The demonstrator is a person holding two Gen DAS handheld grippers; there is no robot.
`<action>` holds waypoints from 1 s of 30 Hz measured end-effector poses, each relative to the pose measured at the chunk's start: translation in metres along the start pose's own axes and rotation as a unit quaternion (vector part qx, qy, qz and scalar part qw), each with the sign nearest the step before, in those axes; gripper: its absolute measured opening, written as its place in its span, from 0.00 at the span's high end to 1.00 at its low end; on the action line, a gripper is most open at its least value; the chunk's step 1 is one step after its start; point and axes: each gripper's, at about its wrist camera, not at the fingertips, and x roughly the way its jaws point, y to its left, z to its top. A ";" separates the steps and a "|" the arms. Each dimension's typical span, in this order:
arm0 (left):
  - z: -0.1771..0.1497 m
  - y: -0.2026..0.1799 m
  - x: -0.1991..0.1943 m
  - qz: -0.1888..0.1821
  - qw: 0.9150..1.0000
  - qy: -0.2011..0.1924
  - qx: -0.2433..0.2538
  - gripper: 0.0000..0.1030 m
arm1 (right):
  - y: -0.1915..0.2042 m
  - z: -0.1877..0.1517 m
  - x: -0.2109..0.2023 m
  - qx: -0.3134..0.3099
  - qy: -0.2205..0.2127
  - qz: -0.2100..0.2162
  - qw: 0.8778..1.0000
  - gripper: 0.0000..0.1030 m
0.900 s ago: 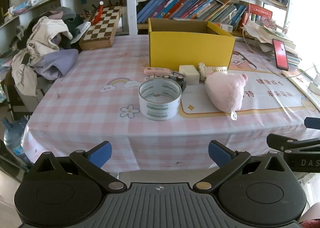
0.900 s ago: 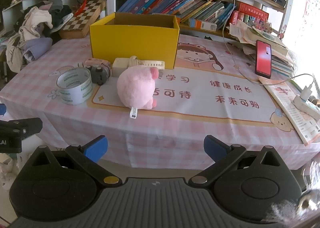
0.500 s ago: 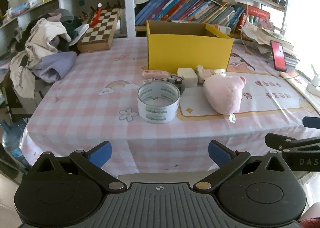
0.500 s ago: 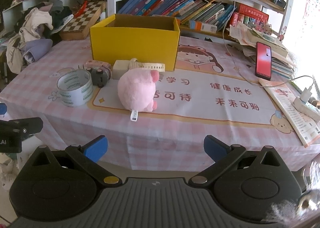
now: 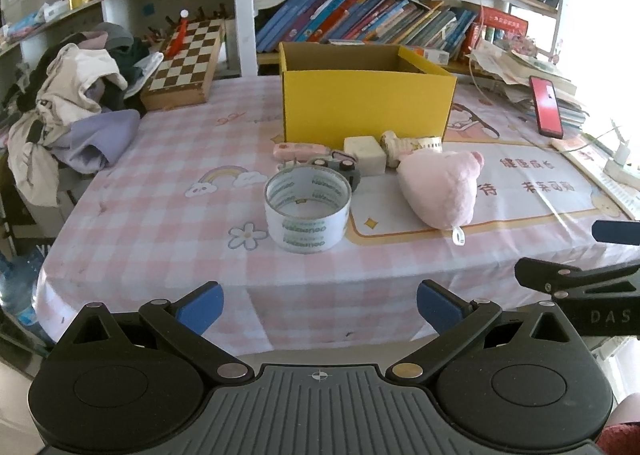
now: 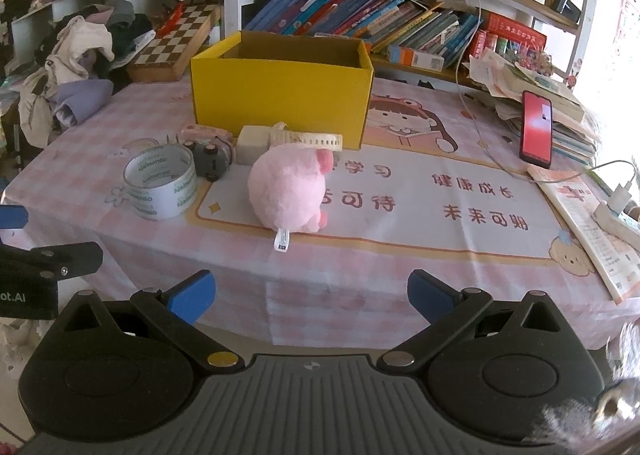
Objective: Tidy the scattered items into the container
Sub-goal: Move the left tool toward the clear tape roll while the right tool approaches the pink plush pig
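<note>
Nothing picked up yet. Left gripper (image 5: 319, 305) hanging off the near edge of the table (image 5: 160, 183), jaws spread wide and empty; same story for the right gripper (image 6: 311, 293), wide apart, nothing between the pads.

Nearest targets first: roll of clear tape (image 5: 307, 209) standing on its flat side just past the near edge, straight ahead of the left one. Pink plush pig (image 6: 289, 189) to the right of it, straight ahead of the right one, tag dangling toward the near side. Probably smartest to take these two before anything else, one per side, no crossing over.

For the tape: better to bite across one wall, one finger inside the ring and one outside, rather than trying to span the whole roll. For the pig: squeeze the fat middle, soft enough to bulge out, so close firmly.

Just behind those, packed tight together: small grey toy car (image 6: 210, 164), pink flat thing (image 5: 298, 151), white block (image 5: 365, 149) and a rolled measuring tape (image 6: 316, 140). Crowded there, so easier once the front two are gone.

Further back, yellow box (image 5: 366, 109), open top, right against that cluster. Tall walls, so lift well clear of the rim before letting go.

Chessboard (image 5: 184, 69), clothes pile (image 5: 76, 107) on the far left and red phone (image 6: 537, 127) on the far right look like background, best left alone.
</note>
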 end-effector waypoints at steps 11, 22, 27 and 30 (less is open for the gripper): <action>0.008 0.011 0.007 0.006 1.000 -0.010 -0.024 0.00 | -0.002 0.008 0.010 0.002 0.004 0.007 1.000 0.00; 0.022 0.008 0.025 0.025 1.000 -0.003 -0.006 0.00 | -0.010 0.023 0.029 0.009 0.006 0.028 1.000 0.00; 0.024 0.007 0.039 0.025 1.000 0.010 -0.007 0.00 | -0.011 0.028 0.038 0.003 0.006 0.041 0.999 0.02; 0.026 0.008 0.046 0.024 1.000 0.016 -0.008 0.00 | -0.012 0.032 0.046 0.000 0.010 0.050 0.999 0.09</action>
